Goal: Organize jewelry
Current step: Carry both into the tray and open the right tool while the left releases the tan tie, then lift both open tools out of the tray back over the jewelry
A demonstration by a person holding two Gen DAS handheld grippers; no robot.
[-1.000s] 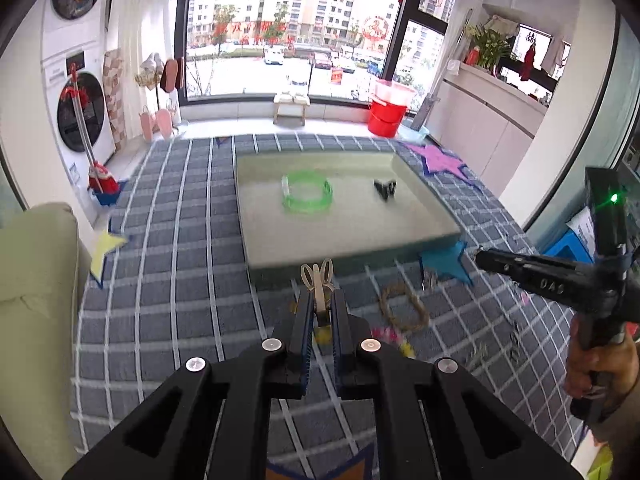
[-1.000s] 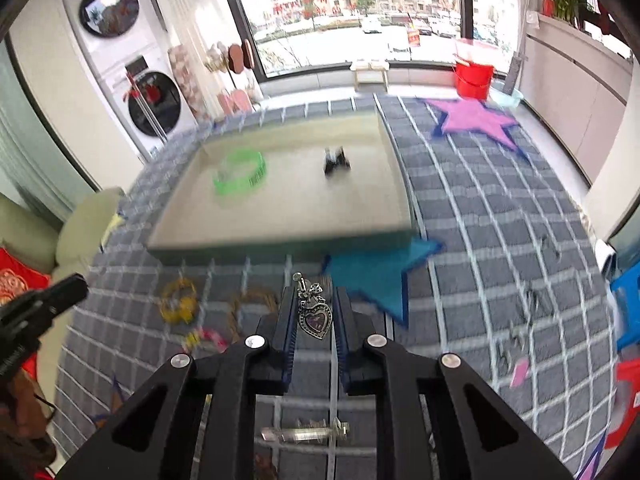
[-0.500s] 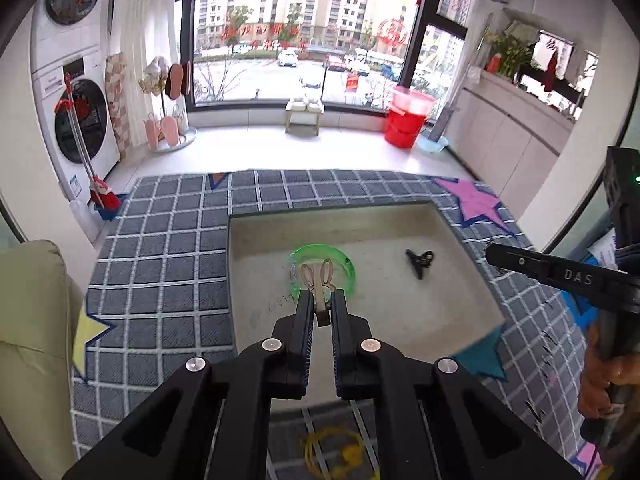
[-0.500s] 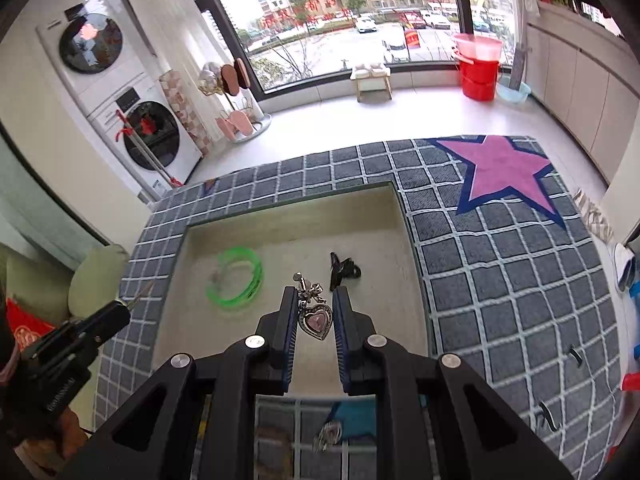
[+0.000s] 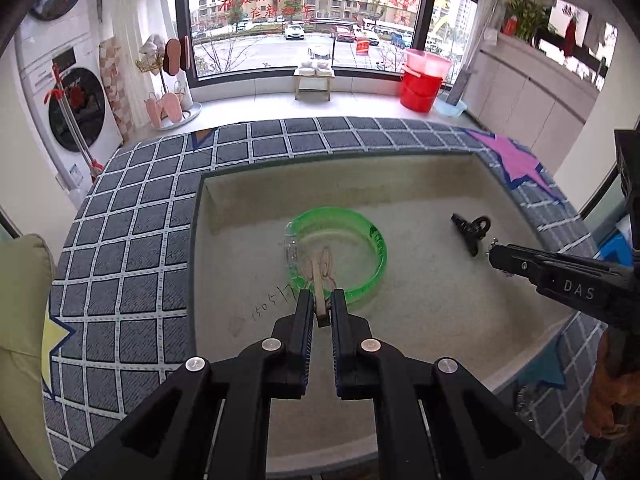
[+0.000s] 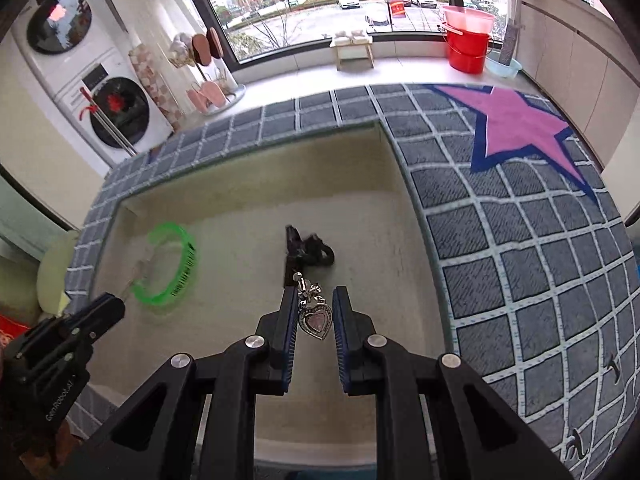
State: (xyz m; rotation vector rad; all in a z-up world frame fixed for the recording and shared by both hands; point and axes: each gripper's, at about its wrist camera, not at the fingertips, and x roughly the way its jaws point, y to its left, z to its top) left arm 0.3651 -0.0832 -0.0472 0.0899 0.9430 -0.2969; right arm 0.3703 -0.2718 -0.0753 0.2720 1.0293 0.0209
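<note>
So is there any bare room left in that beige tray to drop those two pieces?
Yes. The tray is bare along its near wall and behind the green bracelet up to its far wall. It is tighter between the bracelet and the black clip.

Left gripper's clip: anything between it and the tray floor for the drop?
Yes. The left gripper holds the hair clip right over the green bangle lying in the tray, so it would land on or inside the ring. Bare tray floor lies nearer the gripper.
</note>
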